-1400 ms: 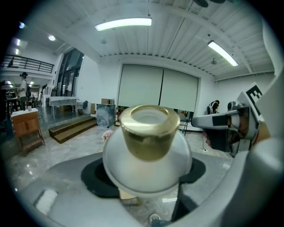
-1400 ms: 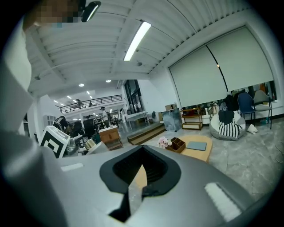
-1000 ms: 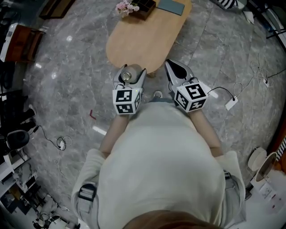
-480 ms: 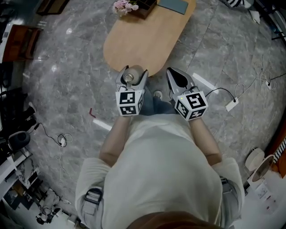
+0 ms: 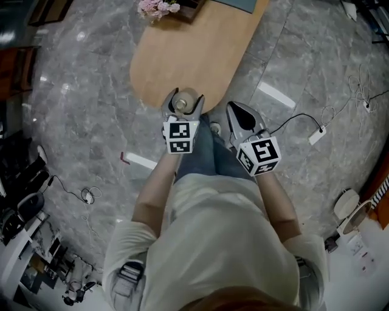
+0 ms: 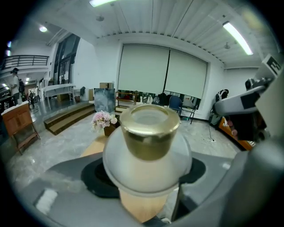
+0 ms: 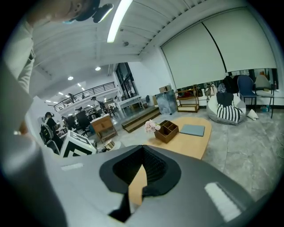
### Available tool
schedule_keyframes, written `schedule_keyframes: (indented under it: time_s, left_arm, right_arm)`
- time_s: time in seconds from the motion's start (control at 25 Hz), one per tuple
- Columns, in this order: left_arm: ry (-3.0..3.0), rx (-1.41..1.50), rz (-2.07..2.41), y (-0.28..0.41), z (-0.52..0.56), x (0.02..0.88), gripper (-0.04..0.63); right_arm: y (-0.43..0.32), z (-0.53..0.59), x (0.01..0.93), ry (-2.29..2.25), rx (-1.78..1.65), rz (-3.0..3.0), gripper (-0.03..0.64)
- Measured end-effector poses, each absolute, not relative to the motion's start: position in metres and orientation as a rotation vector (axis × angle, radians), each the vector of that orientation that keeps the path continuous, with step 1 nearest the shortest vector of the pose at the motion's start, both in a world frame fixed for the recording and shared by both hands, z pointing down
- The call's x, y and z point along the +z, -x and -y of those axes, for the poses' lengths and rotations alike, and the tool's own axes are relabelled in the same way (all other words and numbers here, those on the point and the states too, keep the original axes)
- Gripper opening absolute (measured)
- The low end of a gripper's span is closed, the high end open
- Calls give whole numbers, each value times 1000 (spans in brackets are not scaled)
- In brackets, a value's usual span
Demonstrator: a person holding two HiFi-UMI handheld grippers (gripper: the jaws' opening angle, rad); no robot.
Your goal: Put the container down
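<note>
Left gripper (image 5: 183, 101) clamps a round white container (image 6: 148, 150) between widely spread jaws, one dark pad pressed to each side of its body, the gold lid (image 6: 150, 128) facing away from the camera that rides on the gripper. Right gripper (image 5: 243, 115), level with it and a little apart on the person's other side, carries nothing; its jaws meet at the tips, leaving only a thin slit through which pale wood shows in the right gripper view. Seen from the head camera, both are held out in front of a person in a light shirt (image 5: 213, 243) and jeans, and the container hangs at the rounded near end of an oval wooden table (image 5: 188, 54); whether it touches the wood cannot be told. Grey marble floor (image 5: 79, 91) surrounds the table, with a black cable (image 5: 298, 118) running to a white plug off to the right. At the table's far end stand pink flowers (image 5: 155, 7), a brown compartment box (image 7: 167, 129) just beside them and a flat grey-blue pad (image 7: 192, 129) next to that. Beyond, low steps (image 6: 71, 117) rise on the left and pale blinds (image 6: 164, 68) cover the back wall.
</note>
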State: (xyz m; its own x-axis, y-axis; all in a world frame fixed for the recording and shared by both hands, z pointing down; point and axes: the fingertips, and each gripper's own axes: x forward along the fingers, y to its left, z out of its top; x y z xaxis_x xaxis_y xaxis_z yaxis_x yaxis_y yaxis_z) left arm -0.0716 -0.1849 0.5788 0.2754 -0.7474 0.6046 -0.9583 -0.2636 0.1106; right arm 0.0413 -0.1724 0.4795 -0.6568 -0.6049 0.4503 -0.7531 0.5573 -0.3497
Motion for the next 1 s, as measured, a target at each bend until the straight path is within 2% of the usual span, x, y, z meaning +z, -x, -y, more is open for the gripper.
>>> schedule_keyframes:
  time_s: [0.68, 1.0]
  left_arm:
    - [-2102, 852, 1328, 50, 264, 767, 347]
    - [-2132, 950, 1314, 45, 287, 823, 347]
  right_arm:
    - [-39, 227, 604, -1171, 906, 2317, 2]
    - [-41, 233, 642, -1200, 970, 2259, 2]
